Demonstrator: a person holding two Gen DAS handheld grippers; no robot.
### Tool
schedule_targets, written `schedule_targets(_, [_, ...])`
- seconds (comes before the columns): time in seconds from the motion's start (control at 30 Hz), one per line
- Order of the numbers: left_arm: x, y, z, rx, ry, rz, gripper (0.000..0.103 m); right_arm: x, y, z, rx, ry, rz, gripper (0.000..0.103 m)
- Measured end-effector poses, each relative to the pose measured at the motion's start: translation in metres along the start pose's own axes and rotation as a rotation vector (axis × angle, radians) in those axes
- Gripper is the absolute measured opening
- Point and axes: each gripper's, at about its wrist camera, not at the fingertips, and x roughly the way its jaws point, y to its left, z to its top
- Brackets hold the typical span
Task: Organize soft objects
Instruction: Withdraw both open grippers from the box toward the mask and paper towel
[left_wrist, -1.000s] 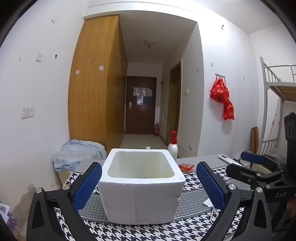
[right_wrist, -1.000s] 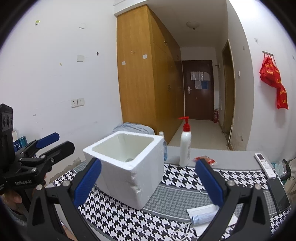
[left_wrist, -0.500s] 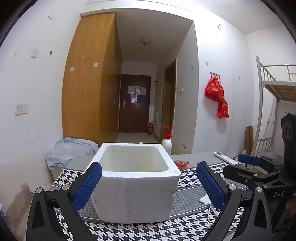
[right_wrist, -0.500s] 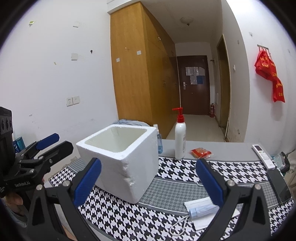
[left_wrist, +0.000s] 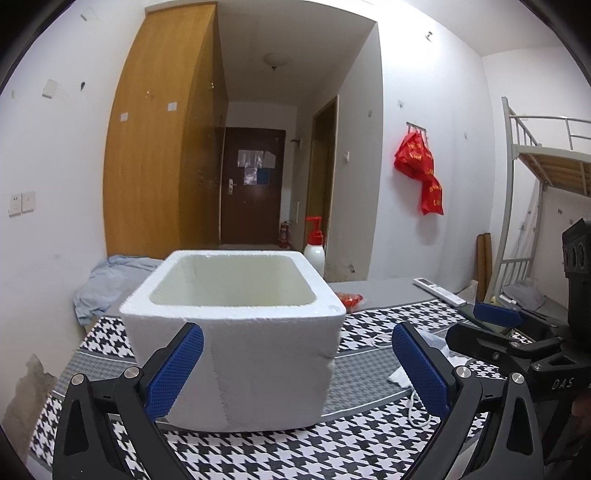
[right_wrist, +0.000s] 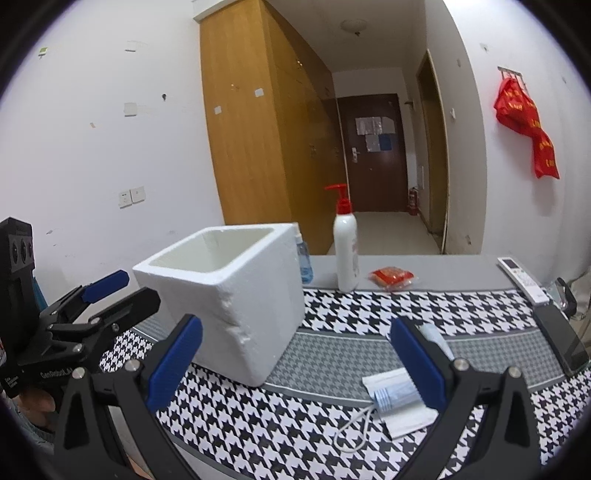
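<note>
I have the left tool (left_wrist: 297, 363) spread wide and holding nothing, its blue pads flanking the near wall of the white foam box (left_wrist: 236, 332) without touching it. The box sits on the houndstooth cloth (right_wrist: 369, 417) covering the counter (right_wrist: 424, 266), open side up.

My right tool (right_wrist: 295, 360) is likewise spread and free. The face mask (right_wrist: 397, 393) lies flat on the cloth at 4 o'clock from the box, just beside the right pad, its ear loop trailing toward the near edge.

Open cloth runs between box and mask. At 12 to 1 o'clock stand a pump bottle (right_wrist: 345, 254) and a red packet (right_wrist: 391, 275); a remote (right_wrist: 521, 278) sits toward the right edge.
</note>
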Motion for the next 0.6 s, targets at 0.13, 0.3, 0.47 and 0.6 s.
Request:
schedule_targets(0.13, [0.008,-0.009,-0.004,0.004,0.023,-0.016,0.102,0.001,-0.009,-0.004,0.016,0.014,-0.011,0.103])
schedule_targets(0.3, [0.013,-0.017,-0.005,-0.010,0.031,-0.045,0.102,-0.002,-0.018,-0.008,0.026,0.021,-0.024,0.103])
schedule_targets(0.47, [0.021,-0.029,-0.007,-0.007,0.056,-0.071,0.102,-0.007,-0.027,-0.011,0.023,0.019,-0.052,0.103])
schedule_targets(0.6, [0.029,-0.040,-0.009,-0.001,0.082,-0.094,0.102,-0.008,-0.041,-0.014,0.043,0.030,-0.078,0.103])
